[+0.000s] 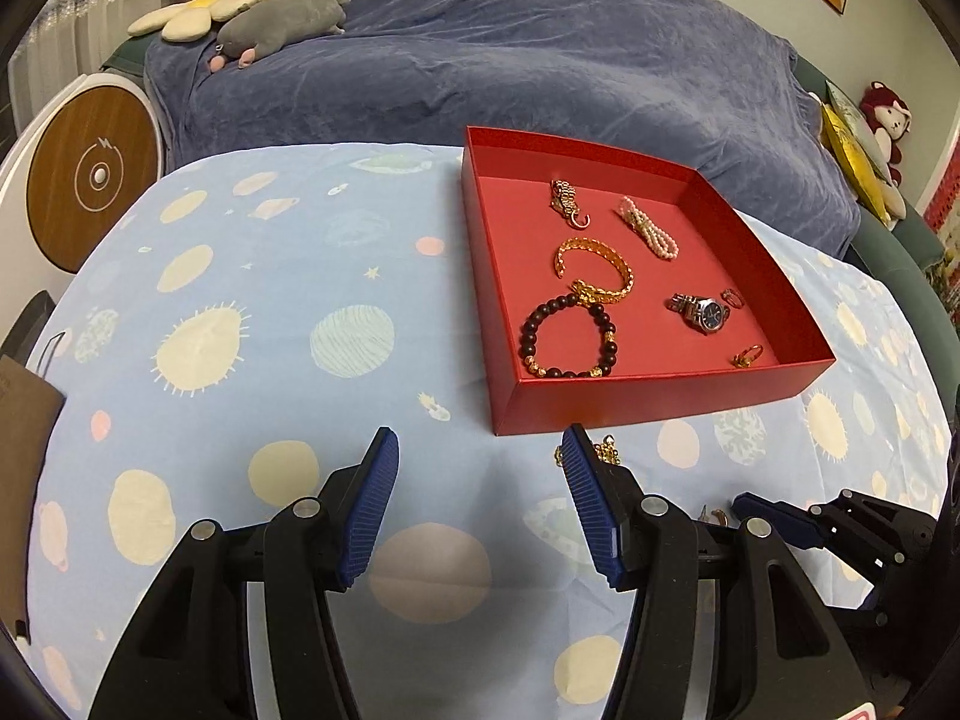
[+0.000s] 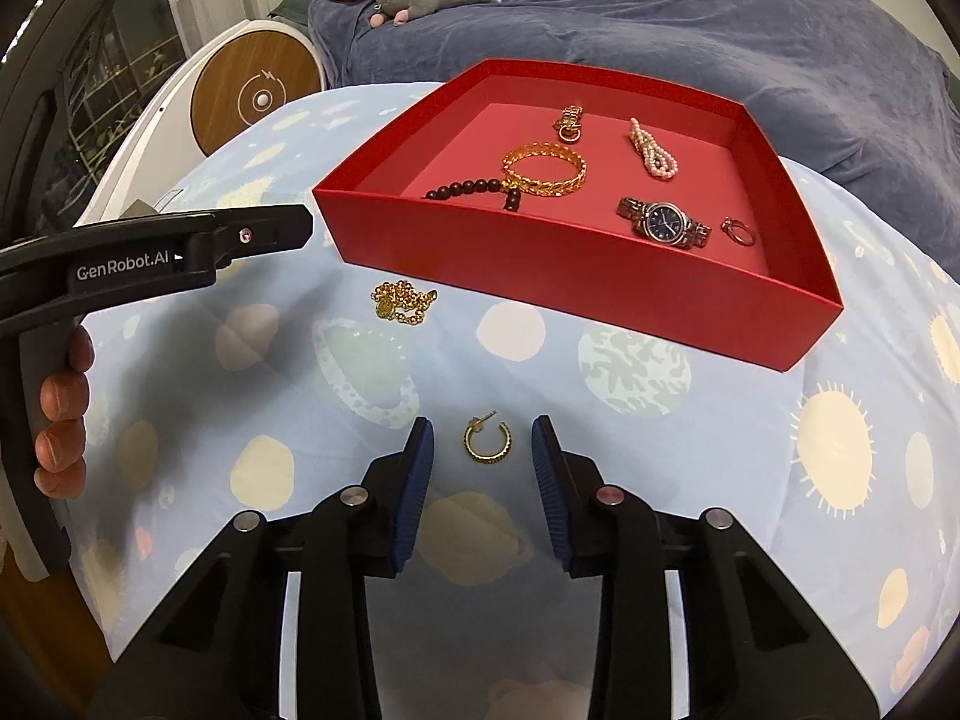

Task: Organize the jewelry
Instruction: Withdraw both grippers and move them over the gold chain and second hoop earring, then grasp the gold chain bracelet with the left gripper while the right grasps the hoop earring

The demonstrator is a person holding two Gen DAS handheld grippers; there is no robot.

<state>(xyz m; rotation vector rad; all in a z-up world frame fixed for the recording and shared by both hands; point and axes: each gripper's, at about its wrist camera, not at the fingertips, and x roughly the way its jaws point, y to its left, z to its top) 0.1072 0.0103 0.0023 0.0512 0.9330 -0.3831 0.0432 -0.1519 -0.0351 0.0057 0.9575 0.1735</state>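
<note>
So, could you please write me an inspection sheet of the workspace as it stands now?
Surface: table under a light blue planet-print cloth.
Job's things: red box holds a gold bangle, dark bead bracelet, watch, pearl strand, gold-link piece and rings. Outside it on the cloth: gold chain and gold hoop earring.
Clutter: nothing seen.
Grippers: right tool open, fingers either side of the hoop earring; left tool open, empty.
Cables: nothing seen.
Surroundings: bed with blue cover, plush toys, round white-and-wood appliance.
</note>
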